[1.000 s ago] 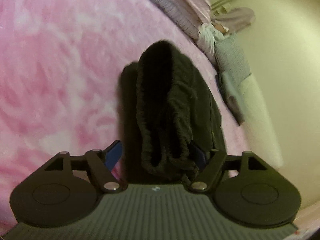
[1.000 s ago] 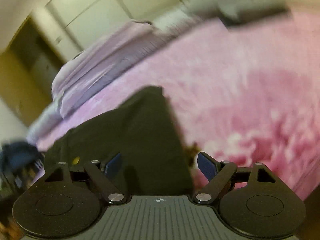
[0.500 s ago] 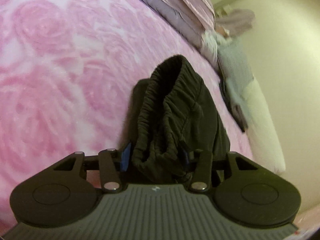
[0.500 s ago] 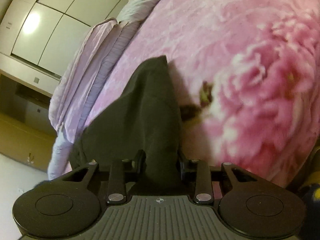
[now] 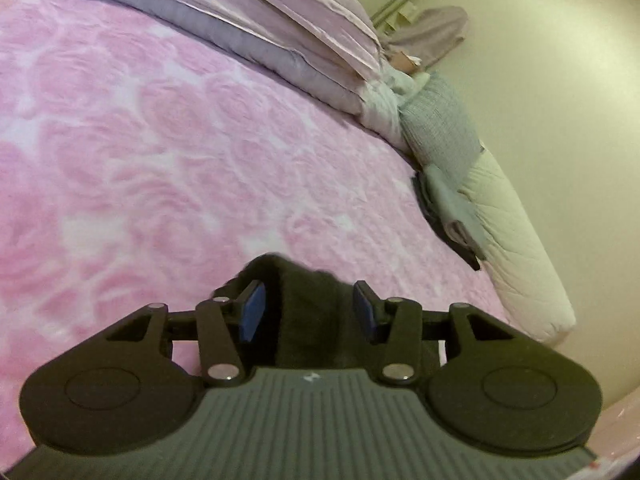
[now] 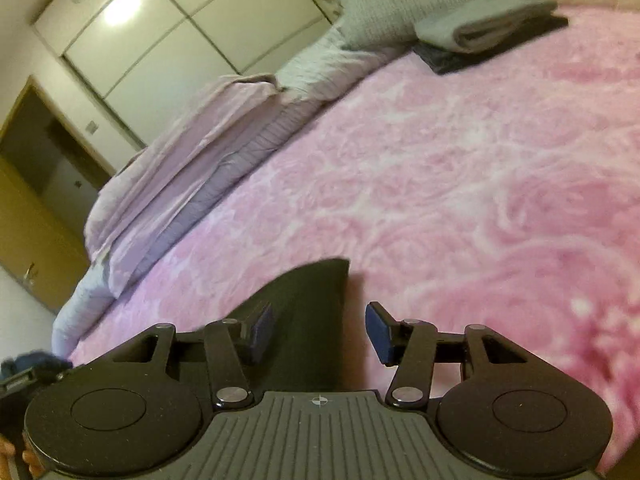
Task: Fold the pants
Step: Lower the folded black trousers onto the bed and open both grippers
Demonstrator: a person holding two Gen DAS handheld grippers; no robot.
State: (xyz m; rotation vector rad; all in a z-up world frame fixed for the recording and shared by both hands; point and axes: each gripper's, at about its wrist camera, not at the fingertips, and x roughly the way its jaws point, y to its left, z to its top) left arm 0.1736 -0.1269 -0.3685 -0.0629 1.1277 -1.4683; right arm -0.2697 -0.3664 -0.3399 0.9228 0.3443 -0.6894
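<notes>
Left wrist view: the left tongs point down over a bed covered in a pink rose-patterned blanket. The dark pants fill the gap between the two blue pads, bunched at 6 o'clock in the picture. The jaws are closing, and the right pad lies against the cloth, while a thin dark gap shows beside the left pad, so I cannot tell if the fabric is truly clenched. At 12 o'clock lies a folded lilac quilt; at 2 o'clock a grey pillow; at 3 o'clock a small stack of folded clothes by a white cushion.

Right wrist view: the right tongs are released and their jaws are opening. A pointed dark fold of the pants lies on the blanket between the pads, close to the left one and well clear of the right one, where pink blanket shows. The quilt runs toward 10 o'clock, white cupboard doors stand at 11 o'clock, and the folded clothes sit at 1 o'clock.
</notes>
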